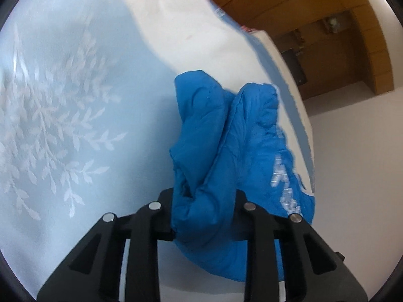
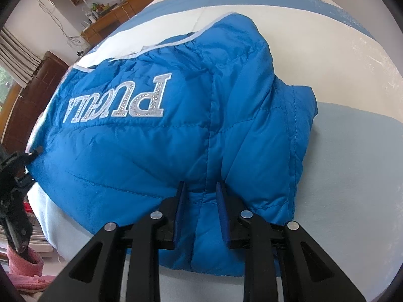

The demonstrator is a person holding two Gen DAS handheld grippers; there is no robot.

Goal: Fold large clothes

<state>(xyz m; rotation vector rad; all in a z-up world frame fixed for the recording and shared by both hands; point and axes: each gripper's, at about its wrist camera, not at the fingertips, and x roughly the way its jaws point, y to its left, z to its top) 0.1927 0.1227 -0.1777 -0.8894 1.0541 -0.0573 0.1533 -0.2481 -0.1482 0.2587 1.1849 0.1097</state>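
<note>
Left tongs point(image 1: 204, 214): pinching a bunched fold of the blue padded jacket point(image 1: 226, 151), fabric filling the gap between the fingers and bulging above and below them. Right tongs point(image 2: 201, 211): narrow gap, pads pressed on a quilted edge of the same jacket point(image 2: 176, 138) near a vertical seam.

Jacket: lies on a bed, spread wide in the right wrist view, silver stitched lettering point(image 2: 118, 103) upside down toward the far left. White piping runs along its far edge. In the left wrist view the lettering point(image 1: 284, 183) shows at the right edge of the gathered cloth.

Bed cover point(image 1: 75, 100): pale blue with a white leaf pattern, broad cream bands beyond. Left tongs also visible at the left edge of the right wrist view point(image 2: 15, 176), touching the jacket's side.

Background: wooden cabinets point(image 1: 327, 37), cluttered shelf point(image 2: 100, 5), pink cloth point(image 2: 25, 271) low left.
</note>
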